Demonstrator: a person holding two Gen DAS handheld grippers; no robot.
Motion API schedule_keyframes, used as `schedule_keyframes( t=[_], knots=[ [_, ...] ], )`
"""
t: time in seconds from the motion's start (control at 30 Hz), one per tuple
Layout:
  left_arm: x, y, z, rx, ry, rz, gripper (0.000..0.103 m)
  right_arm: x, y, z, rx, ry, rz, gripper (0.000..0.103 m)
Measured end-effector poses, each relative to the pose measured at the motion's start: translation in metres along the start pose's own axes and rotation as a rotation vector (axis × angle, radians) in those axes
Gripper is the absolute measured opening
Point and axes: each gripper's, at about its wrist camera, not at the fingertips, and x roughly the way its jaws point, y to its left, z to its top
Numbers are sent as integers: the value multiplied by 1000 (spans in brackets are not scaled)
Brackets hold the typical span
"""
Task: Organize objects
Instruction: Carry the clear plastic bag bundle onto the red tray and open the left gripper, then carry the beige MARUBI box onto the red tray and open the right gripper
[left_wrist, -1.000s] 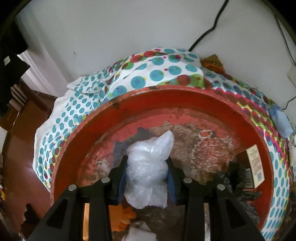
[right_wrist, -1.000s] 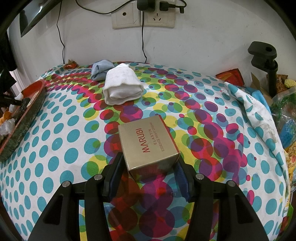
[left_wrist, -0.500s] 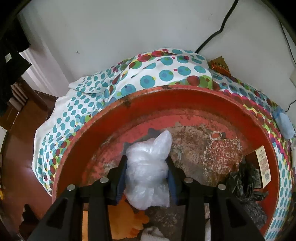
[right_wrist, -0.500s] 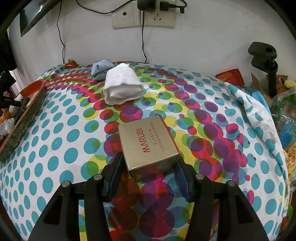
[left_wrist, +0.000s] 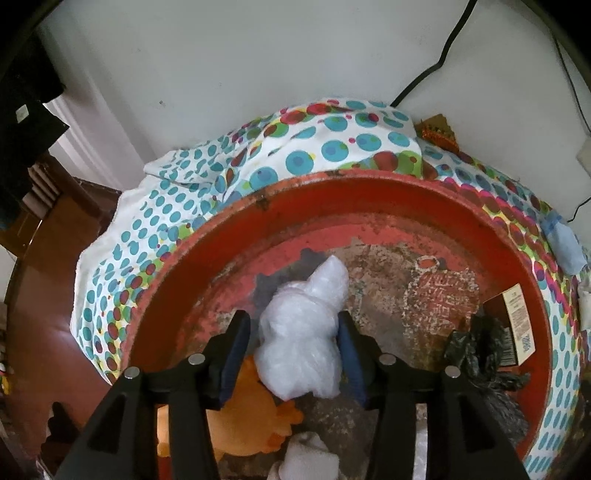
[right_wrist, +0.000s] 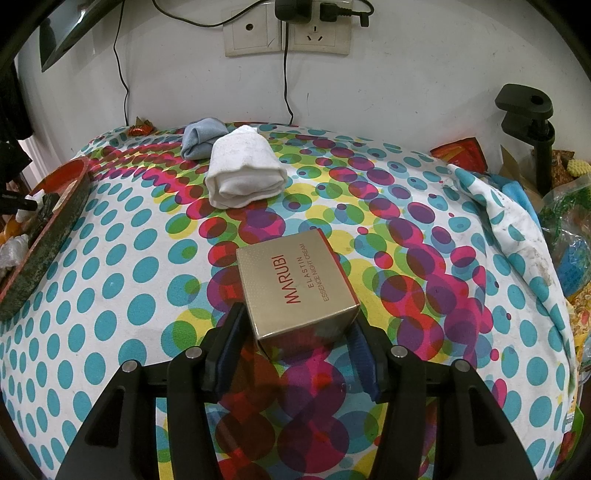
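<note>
Left-wrist view, lower centre: the left gripper (left_wrist: 293, 328) stands parted over a crumpled, translucent plastic bag (left_wrist: 301, 341), which lies on the floor of the round red tray (left_wrist: 369, 201). The right-hand pad appears to touch the film while a gap shows at the left pad, so the bag is judged released, though the fisheye makes that contact uncertain. The tray is worn enamel, its paint flaked to a mottled grey-brown. It also holds an orange soft toy (left_wrist: 251, 413) at lower left, a black crumpled bag (left_wrist: 476, 354) and a labelled carton (left_wrist: 515, 325) at the right rim. Right-wrist view, centre: the right gripper (right_wrist: 297, 332) brackets a rigid gold cardboard box (right_wrist: 295, 291) resting on the dotted tablecloth (right_wrist: 122, 277), with narrow gaps at both pads, hence not yet clamped. The deposit step seems complete. The next move calls for closing on the box's flat sides and carrying it toward the tray at the left edge. A rolled white cloth (right_wrist: 243, 177) lies in the upper centre.
</note>
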Motion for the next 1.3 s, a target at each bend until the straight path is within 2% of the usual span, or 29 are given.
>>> schedule_keyframes(
  t=[0.53,0.67,0.9,1.13,1.3],
  knots=[
    [-37,-12,-20,34,-25,-25,50,0,1,0,-1,0,-2,53],
    [-52,-20,-32,49,-65,-26,50,0,1,0,-1,0,-2,53],
    [-85,-40,-83,98,-173,28,50,0,1,0,-2,0,-2,53],
    [-110,-46,-141,90,-205,-20,50,0,1,0,-1,0,2,54],
    [-116,-42,-164,89,-227,-28,50,0,-1,0,-6,1,0,55]
  ],
)
